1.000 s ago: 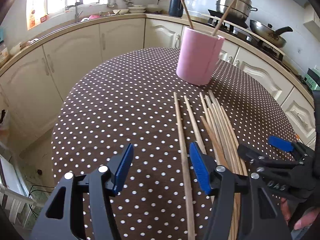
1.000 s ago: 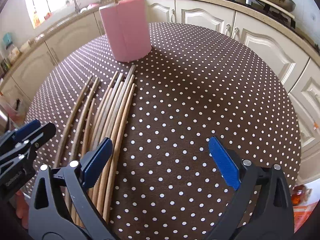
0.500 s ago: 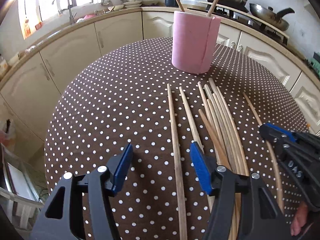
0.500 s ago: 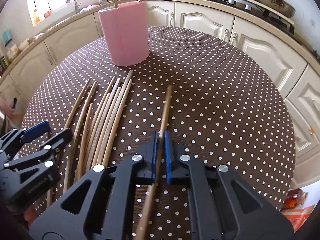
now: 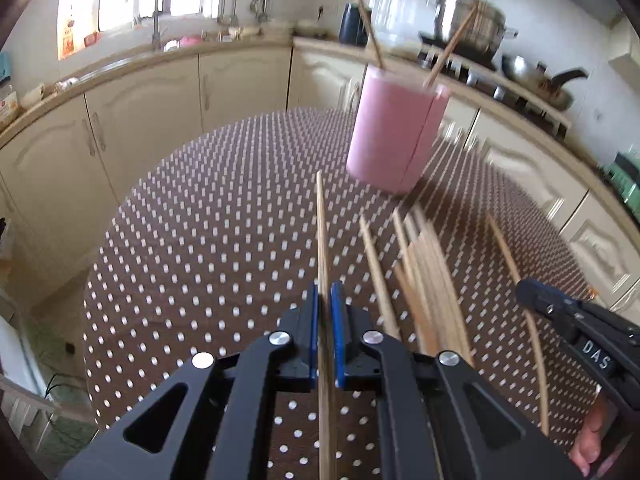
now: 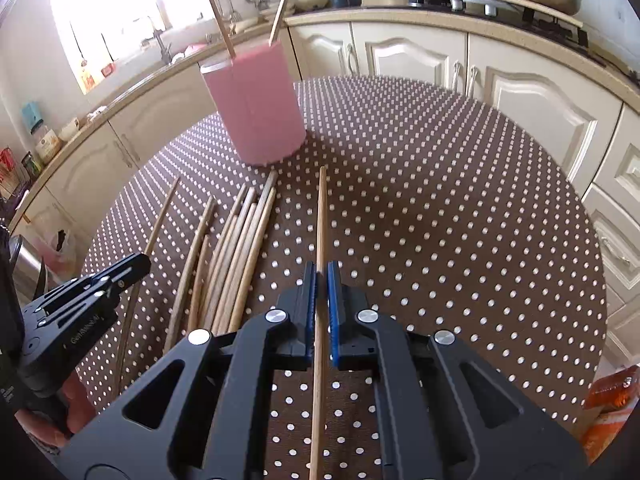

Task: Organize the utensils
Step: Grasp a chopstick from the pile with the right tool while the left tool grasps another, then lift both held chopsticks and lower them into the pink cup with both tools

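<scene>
Round table (image 6: 440,184) under a brown white-dotted cloth. Pink cylindrical holder (image 6: 256,108) stands upright at its far side, two wooden chopsticks leaning inside. A loose bundle of wooden chopsticks (image 6: 236,256) lies on the cloth before the holder. Left tongs (image 5: 325,300), just closed, clamp one wooden chopstick (image 5: 322,232). Right tongs (image 6: 319,280) are clamped on another single chopstick (image 6: 321,220), beside the bundle.

Round desk (image 6: 440,184), brown cloth with white dots. Pink holder (image 6: 256,108) stands upright at far side, 2 chopsticks (image 6: 222,24) sticking out of it. Loose bundle of wooden chopsticks (image 6: 236,256) lies flat on the cloth near the holder, roughly parallel.
</scene>
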A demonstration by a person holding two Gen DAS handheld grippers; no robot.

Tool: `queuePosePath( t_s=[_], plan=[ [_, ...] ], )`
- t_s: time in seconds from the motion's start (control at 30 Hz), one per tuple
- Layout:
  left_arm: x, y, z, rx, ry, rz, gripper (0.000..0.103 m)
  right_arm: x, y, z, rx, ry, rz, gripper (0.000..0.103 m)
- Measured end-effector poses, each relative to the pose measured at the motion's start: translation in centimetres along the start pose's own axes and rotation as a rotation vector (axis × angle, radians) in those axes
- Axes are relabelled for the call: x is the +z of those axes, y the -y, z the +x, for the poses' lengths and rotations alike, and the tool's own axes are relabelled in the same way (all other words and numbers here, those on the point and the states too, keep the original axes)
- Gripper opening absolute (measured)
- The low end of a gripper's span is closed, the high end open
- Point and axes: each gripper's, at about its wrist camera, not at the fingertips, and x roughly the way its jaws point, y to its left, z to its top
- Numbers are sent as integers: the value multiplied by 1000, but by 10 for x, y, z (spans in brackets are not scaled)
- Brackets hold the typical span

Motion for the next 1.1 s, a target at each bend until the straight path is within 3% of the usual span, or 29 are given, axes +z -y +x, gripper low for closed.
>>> queuePosePath(
  t_s=[0.33, 0.63, 0.9, 1.1],
  plan=[
    [12, 5, -40, -76, 219, -19, 7, 24, -2, -35, 29, 154, 6, 6],
    [41, 18, -70, -43, 379, 23, 7, 52, -21, -76, 25, 348, -50, 6],
    [84, 30, -103, -47, 552, 24, 7, 91, -35, -104, 34, 507, -104, 6],
    [127, 49, -117, -30, 690, 41, 7, 128, -37, -120, 67, 677, -93, 6]
  ],
)
